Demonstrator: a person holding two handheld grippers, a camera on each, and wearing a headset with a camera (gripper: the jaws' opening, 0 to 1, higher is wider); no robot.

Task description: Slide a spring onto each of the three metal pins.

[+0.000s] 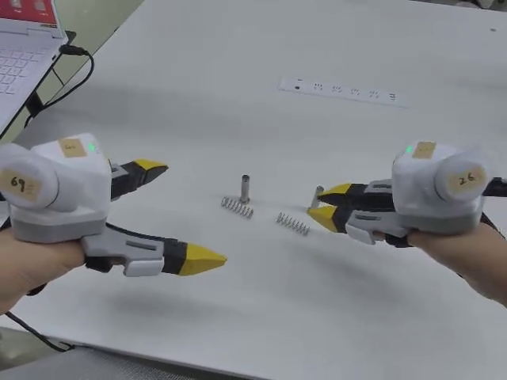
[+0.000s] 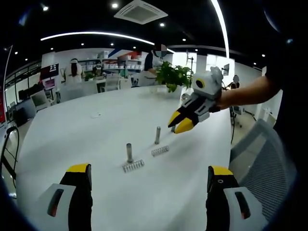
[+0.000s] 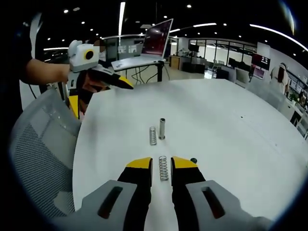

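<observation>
Two short metal pins stand upright on the white table: one in the middle [image 1: 245, 188] [image 2: 129, 152] [image 3: 162, 129], the other [image 1: 318, 192] [image 2: 157, 135] [image 3: 193, 160] right beside my right gripper's tips. One spring [image 1: 237, 207] [image 2: 133, 166] [image 3: 152, 135] lies next to the middle pin. A second spring [image 1: 292, 224] [image 2: 160, 150] [image 3: 163, 168] lies on the table just ahead of and below my right gripper [image 1: 326, 204] [image 3: 162, 163] [image 2: 182, 122], whose jaws stand a narrow gap apart, holding nothing. My left gripper [image 1: 178, 212] [image 2: 149, 171] [image 3: 103, 79] hovers wide open and empty, left of the pins.
A laptop [image 1: 24, 39] with a black cable [image 1: 75, 55] sits at the table's far left corner. A white power strip [image 1: 341, 91] lies farther back. A mesh chair [image 2: 269, 159] stands by the table edge, and a plant [image 2: 173, 76] at the far end.
</observation>
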